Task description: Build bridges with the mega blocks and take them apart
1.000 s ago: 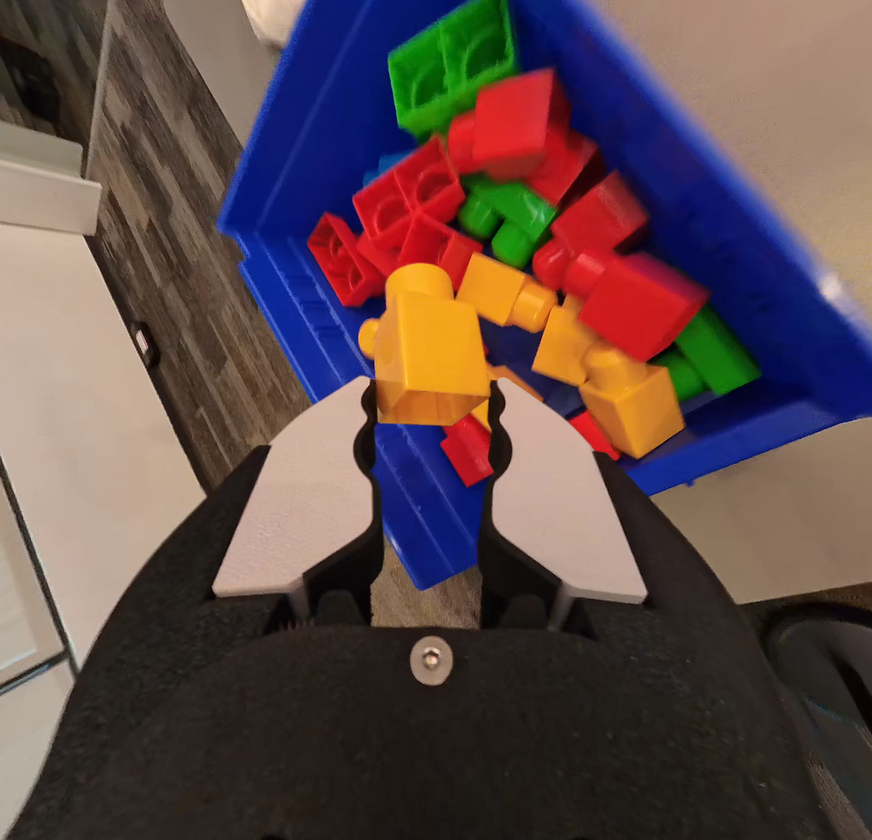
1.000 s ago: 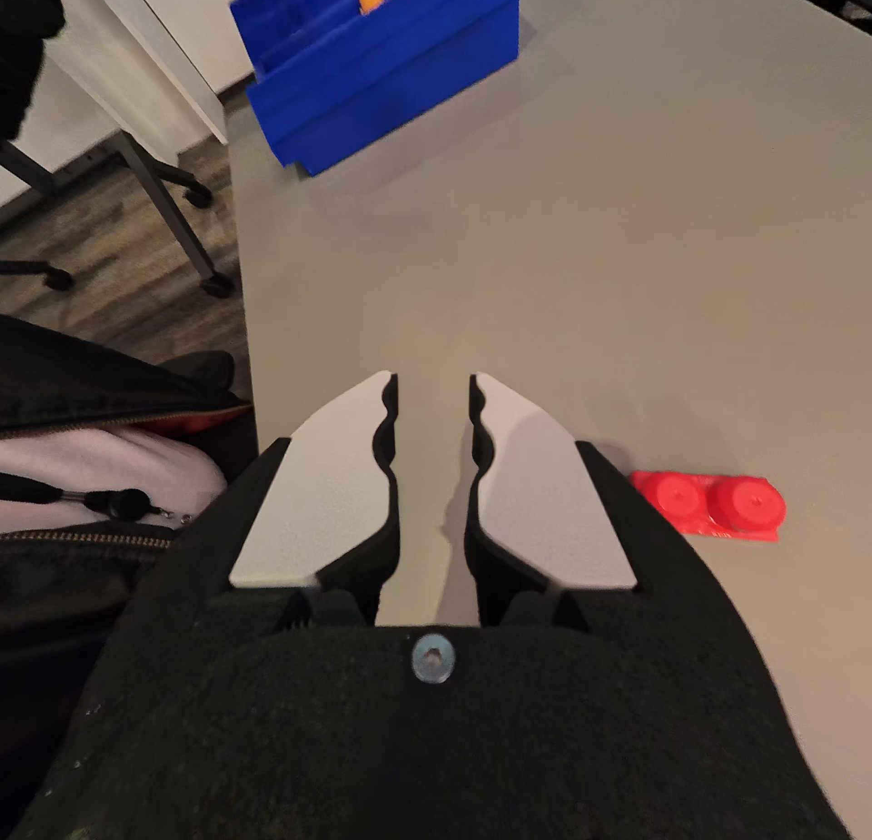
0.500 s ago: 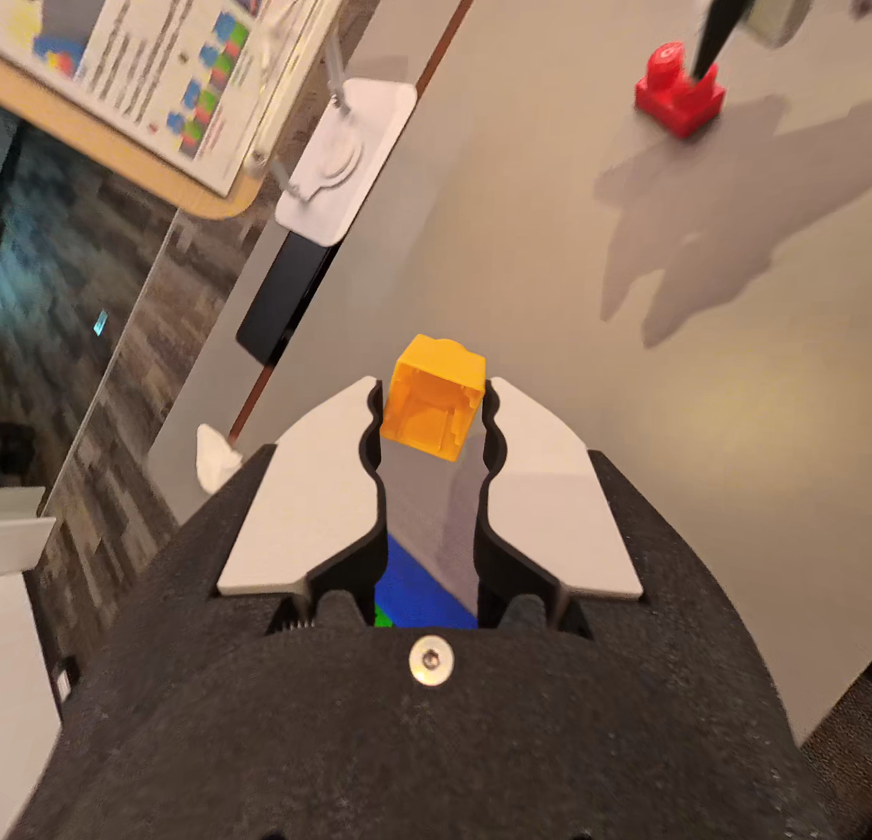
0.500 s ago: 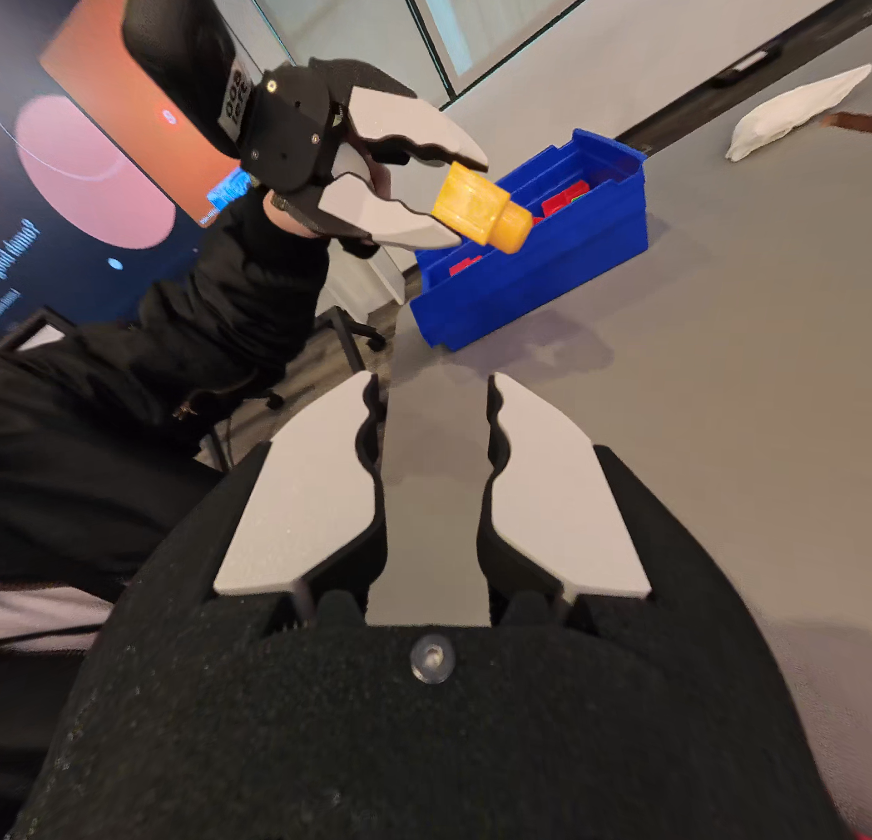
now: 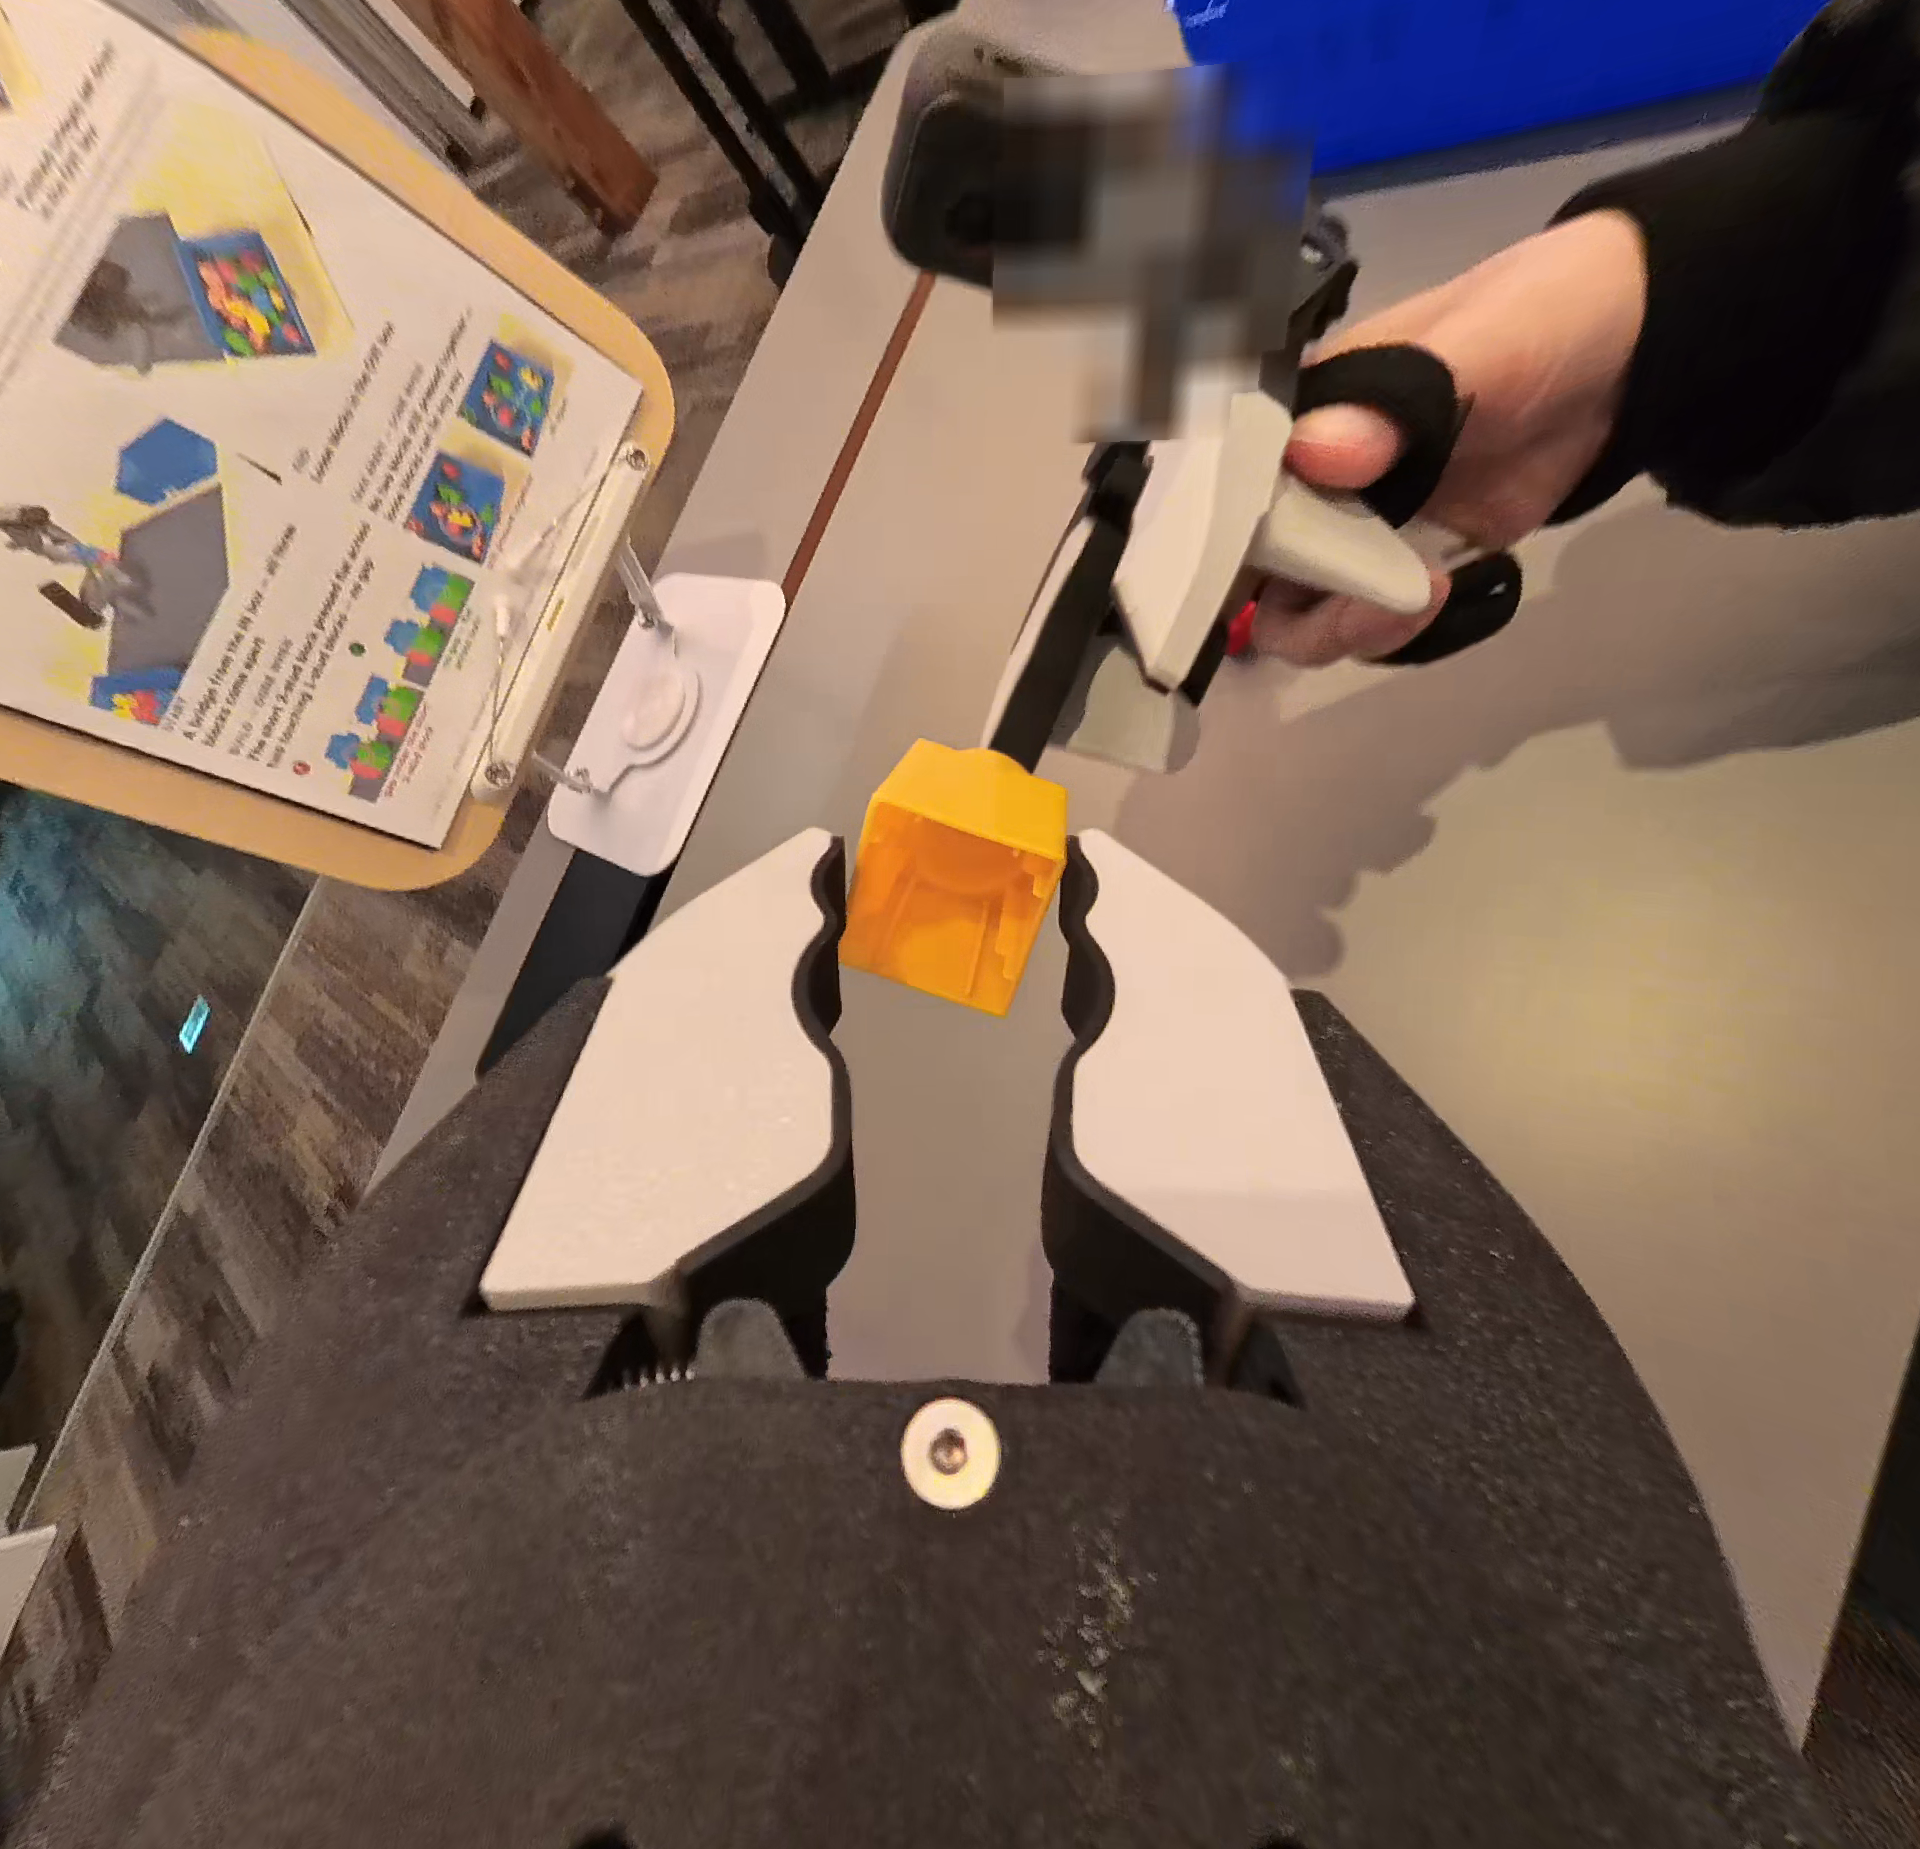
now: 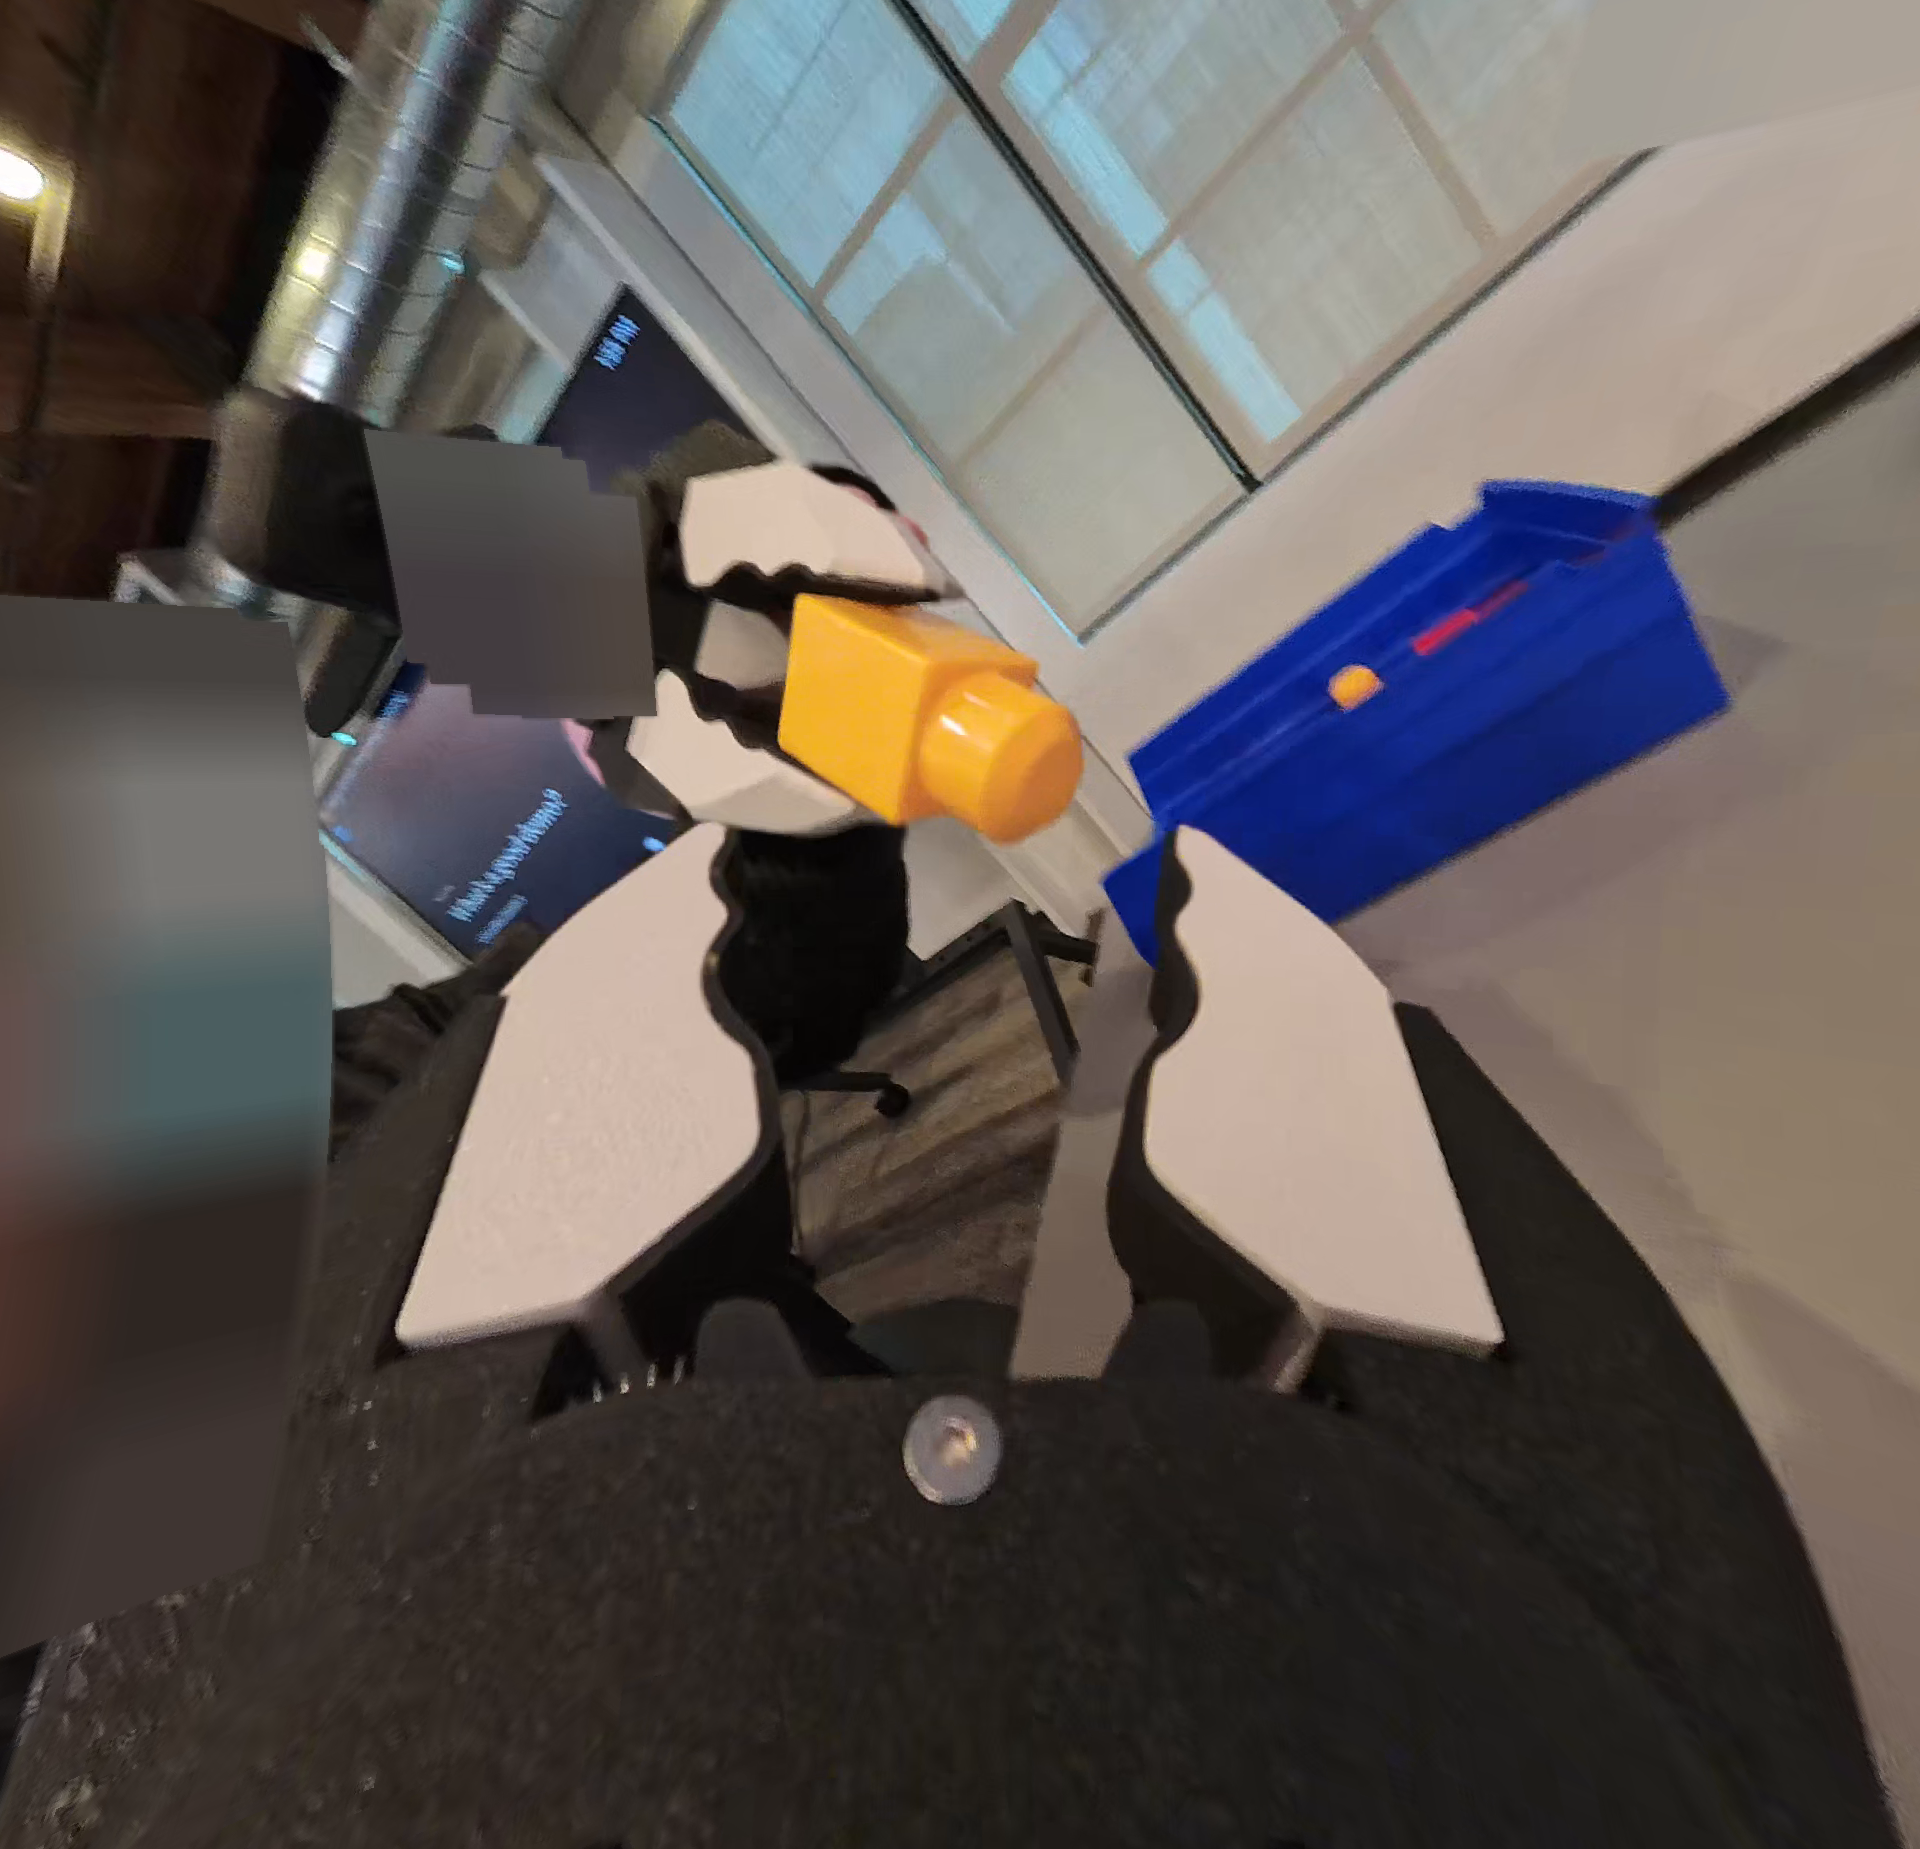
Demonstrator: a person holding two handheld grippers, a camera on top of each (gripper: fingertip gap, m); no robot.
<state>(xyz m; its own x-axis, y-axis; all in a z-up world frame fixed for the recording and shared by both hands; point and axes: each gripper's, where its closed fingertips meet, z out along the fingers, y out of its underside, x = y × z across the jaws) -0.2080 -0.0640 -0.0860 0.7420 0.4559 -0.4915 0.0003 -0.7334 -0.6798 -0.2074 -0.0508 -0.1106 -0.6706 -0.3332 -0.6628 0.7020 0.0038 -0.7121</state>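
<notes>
My left gripper [image 5: 951, 864] is shut on a yellow one-stud mega block [image 5: 951, 895], hollow underside toward the camera, held in the air above the grey table [image 5: 1507, 1020]. My right gripper [image 6: 945, 854] is open and empty, tilted upward. In its view, the yellow block [image 6: 914, 719] sits stud-first just beyond its fingertips, held by the left gripper [image 6: 800, 698]. In the left wrist view, the right gripper [image 5: 1081, 719] is held by a hand [image 5: 1486, 417] just past the block. The blue bin [image 6: 1434, 719] holds more blocks.
An instruction board [image 5: 260, 449] on a white stand base [image 5: 665, 719] sits at the table's left edge. The blue bin's wall [image 5: 1558, 33] is at the far right of the left wrist view. Floor and chair legs lie beyond the table edge. My left and right fingertips are right by each other.
My left gripper carried the yellow block out of the bin and over the table toward the right gripper. My right gripper rose from the table, opened wider and turned to face the block.
</notes>
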